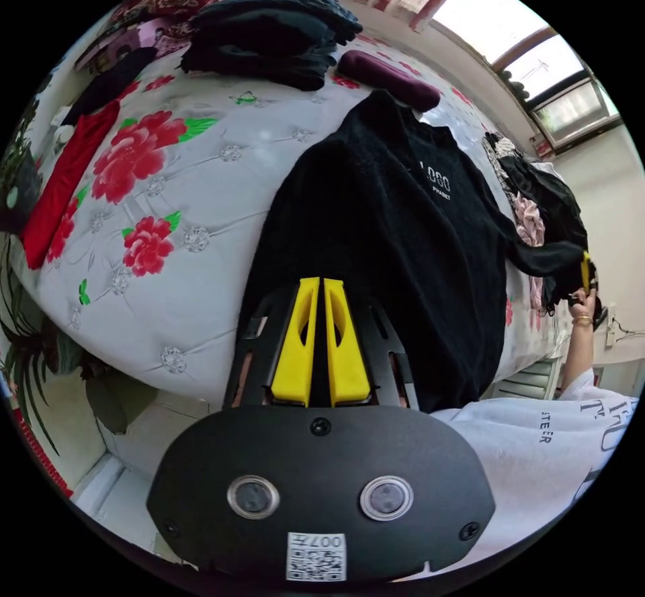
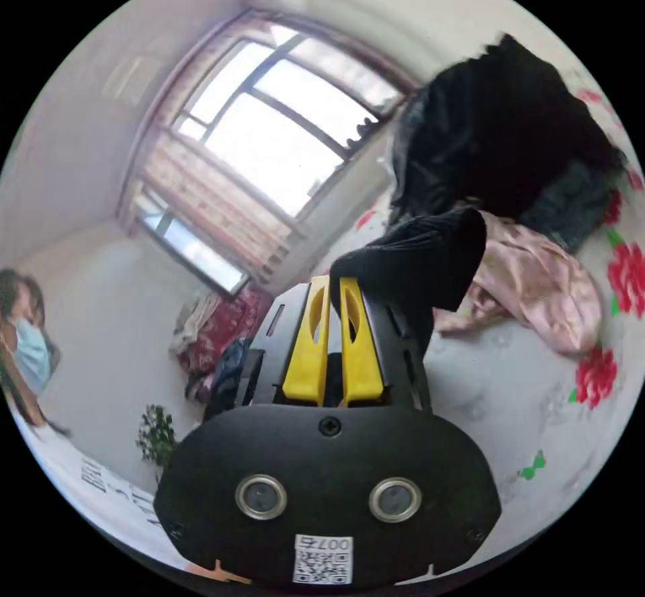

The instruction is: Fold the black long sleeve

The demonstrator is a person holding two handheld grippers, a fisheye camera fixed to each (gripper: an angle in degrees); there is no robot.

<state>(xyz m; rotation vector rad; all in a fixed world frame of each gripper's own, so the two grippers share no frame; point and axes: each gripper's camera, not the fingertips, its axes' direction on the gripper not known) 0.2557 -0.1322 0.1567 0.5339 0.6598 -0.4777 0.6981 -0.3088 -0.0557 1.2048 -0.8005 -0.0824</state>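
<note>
The black long sleeve (image 1: 390, 234) lies front up on the flowered bedspread (image 1: 201, 174), with white print on its chest and its lower part hanging over the bed edge. My left gripper (image 1: 321, 281) is shut, its yellow jaws pressed together on the shirt's near side. The far sleeve stretches right to my right gripper (image 1: 586, 271), held in a hand. In the right gripper view, my right gripper (image 2: 334, 279) is shut on the black sleeve end (image 2: 423, 254), which bunches over the jaw tips.
A stack of dark clothes (image 1: 269, 33) and a maroon bolster (image 1: 390, 80) lie at the far side of the bed. A red garment (image 1: 60, 180) lies left. Mixed clothes (image 2: 531, 274) are heaped by the sleeve. A person (image 2: 27, 348) stands near a plant (image 2: 158, 436).
</note>
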